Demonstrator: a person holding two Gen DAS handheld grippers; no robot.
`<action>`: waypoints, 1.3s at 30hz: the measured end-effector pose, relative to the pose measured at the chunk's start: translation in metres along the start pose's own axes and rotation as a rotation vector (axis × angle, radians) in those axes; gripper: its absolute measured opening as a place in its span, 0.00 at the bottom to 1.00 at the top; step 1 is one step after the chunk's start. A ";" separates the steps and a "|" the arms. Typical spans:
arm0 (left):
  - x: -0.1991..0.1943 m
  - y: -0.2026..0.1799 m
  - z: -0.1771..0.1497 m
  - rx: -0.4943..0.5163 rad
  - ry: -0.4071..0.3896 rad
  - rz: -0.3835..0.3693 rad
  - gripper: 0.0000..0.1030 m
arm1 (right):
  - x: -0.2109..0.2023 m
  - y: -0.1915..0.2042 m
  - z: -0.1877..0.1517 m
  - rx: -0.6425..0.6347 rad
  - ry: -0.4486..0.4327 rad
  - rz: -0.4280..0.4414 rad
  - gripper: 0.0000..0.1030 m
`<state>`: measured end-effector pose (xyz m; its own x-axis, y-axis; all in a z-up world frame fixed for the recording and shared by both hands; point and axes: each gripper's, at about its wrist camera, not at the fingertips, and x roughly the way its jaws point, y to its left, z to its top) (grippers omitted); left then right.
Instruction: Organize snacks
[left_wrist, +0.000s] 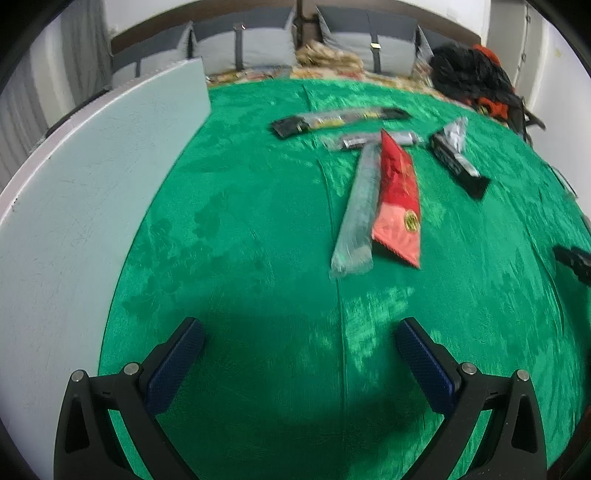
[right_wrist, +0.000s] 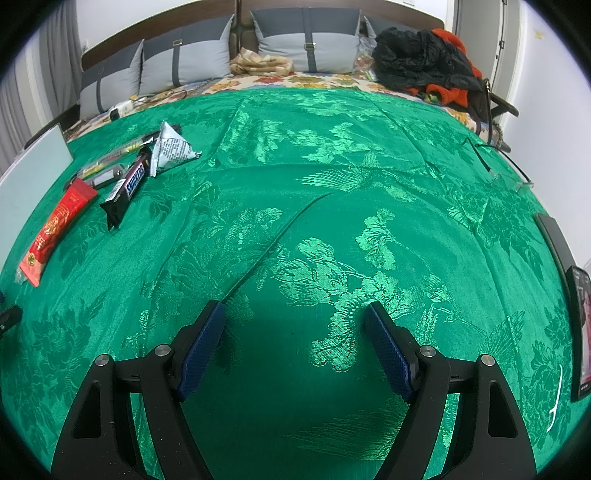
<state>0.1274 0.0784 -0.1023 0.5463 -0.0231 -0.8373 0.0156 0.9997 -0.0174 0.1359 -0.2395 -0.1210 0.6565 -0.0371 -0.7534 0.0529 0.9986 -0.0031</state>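
Left wrist view: snacks scattered, both grippers empty

Left wrist view has the left gripper (left_wrist: 299, 334) spread wide over a green patterned cloth (left_wrist: 258, 206), with nothing between its blue pads. Ahead of it lies a loose cluster of snacks. A red packet (left_wrist: 399, 195) lies lengthwise, touching a clear wrapped stick (left_wrist: 360, 206) along its left edge. Beyond them a small clear packet (left_wrist: 369, 141) lies crosswise, and farther back a long thin packet (left_wrist: 340, 119) with a dark end lies crosswise too. A chocolate bar (left_wrist: 458, 162) sits to the right, with a silver pouch (left_wrist: 456, 131) at its far end. A pale flat board (left_wrist: 74, 206) lies along the left side of the cloth.

In the right wrist view, the right gripper (right_wrist: 294, 314) also stands wide apart and holds nothing; only bare cloth lies between its pads. The same snacks sit well off to its left, with the chocolate bar and silver pouch nearest the middle. A phone (right_wrist: 581, 332) lies at the right edge of the cloth. Grey pillows (right_wrist: 306, 40) and a heap of dark and orange clothing (right_wrist: 424, 59) lie beyond.
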 end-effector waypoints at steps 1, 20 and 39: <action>-0.003 0.002 -0.001 -0.014 0.016 -0.007 0.99 | 0.000 0.000 0.000 0.000 0.000 -0.001 0.78; 0.038 -0.038 0.106 0.091 0.068 0.005 0.70 | 0.001 0.001 0.001 -0.001 -0.001 -0.004 0.78; 0.006 0.016 0.033 -0.136 0.055 0.045 0.20 | 0.001 0.001 0.001 -0.001 -0.002 -0.004 0.78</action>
<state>0.1592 0.0944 -0.0896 0.4974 0.0182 -0.8673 -0.1234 0.9911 -0.0499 0.1374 -0.2388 -0.1209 0.6575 -0.0417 -0.7523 0.0547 0.9985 -0.0074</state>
